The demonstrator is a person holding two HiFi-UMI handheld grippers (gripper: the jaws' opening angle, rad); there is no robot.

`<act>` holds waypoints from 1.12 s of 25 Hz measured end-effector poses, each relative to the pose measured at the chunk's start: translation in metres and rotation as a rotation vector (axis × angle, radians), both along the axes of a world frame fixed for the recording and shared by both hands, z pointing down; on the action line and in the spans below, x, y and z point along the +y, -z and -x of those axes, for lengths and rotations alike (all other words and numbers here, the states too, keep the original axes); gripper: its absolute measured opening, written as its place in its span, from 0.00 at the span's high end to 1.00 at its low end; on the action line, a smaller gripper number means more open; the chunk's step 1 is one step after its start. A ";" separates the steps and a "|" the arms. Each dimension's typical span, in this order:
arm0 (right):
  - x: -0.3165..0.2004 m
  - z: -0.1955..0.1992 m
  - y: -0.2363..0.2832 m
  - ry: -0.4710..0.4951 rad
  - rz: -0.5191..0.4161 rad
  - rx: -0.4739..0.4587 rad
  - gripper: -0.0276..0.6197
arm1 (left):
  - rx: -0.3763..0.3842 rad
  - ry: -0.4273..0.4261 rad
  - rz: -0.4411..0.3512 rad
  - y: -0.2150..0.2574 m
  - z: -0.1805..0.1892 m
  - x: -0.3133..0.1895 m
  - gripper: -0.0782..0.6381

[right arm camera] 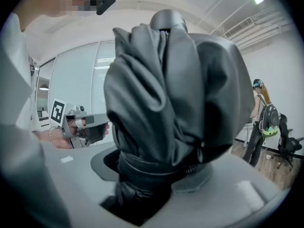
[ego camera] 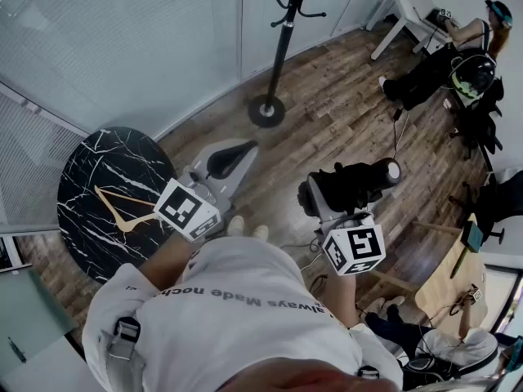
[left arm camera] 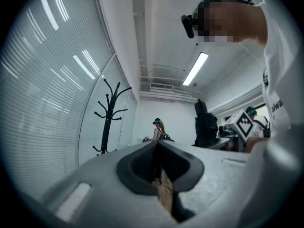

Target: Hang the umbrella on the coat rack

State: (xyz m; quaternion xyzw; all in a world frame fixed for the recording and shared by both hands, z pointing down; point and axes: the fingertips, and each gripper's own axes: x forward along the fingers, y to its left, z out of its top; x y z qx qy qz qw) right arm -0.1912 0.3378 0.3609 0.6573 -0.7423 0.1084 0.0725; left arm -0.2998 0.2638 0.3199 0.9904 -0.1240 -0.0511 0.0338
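A folded black umbrella [ego camera: 357, 184] lies crosswise in my right gripper [ego camera: 325, 196], whose jaws are shut on its strapped bundle. In the right gripper view the umbrella [right arm camera: 171, 94] fills the middle, and its round end cap points up and away from me. The black coat rack [ego camera: 283, 35] stands on a round base [ego camera: 266, 111] by the glass wall, some way ahead of both grippers. My left gripper [ego camera: 243, 150] points toward that base with its jaws shut and nothing in them. The left gripper view shows the coat rack [left arm camera: 110, 114] upright at the left, with several curved hooks.
A round black marble table [ego camera: 114, 194] stands at my left, against the blinds. A seated person [ego camera: 441, 60] and a white desk [ego camera: 402, 11] are at the far right. Black chairs [ego camera: 478, 125] and a wooden table [ego camera: 453, 280] line the right side. Wooden floor lies between me and the rack.
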 end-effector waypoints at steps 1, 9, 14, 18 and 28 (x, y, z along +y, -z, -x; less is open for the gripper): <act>-0.001 0.003 0.000 -0.002 0.000 0.003 0.58 | 0.001 -0.003 0.005 -0.001 0.003 -0.001 0.88; -0.020 0.026 0.000 -0.017 0.002 0.000 0.57 | 0.016 -0.059 -0.006 0.001 0.024 -0.013 0.87; -0.033 0.018 -0.006 -0.054 0.021 -0.004 0.58 | 0.003 -0.070 -0.006 -0.001 0.026 -0.028 0.87; -0.043 0.000 -0.008 -0.063 0.028 0.005 0.58 | -0.001 -0.071 -0.004 -0.001 0.013 -0.038 0.87; -0.077 -0.109 -0.012 -0.048 0.014 0.002 0.58 | 0.022 -0.085 -0.004 0.005 -0.104 -0.067 0.87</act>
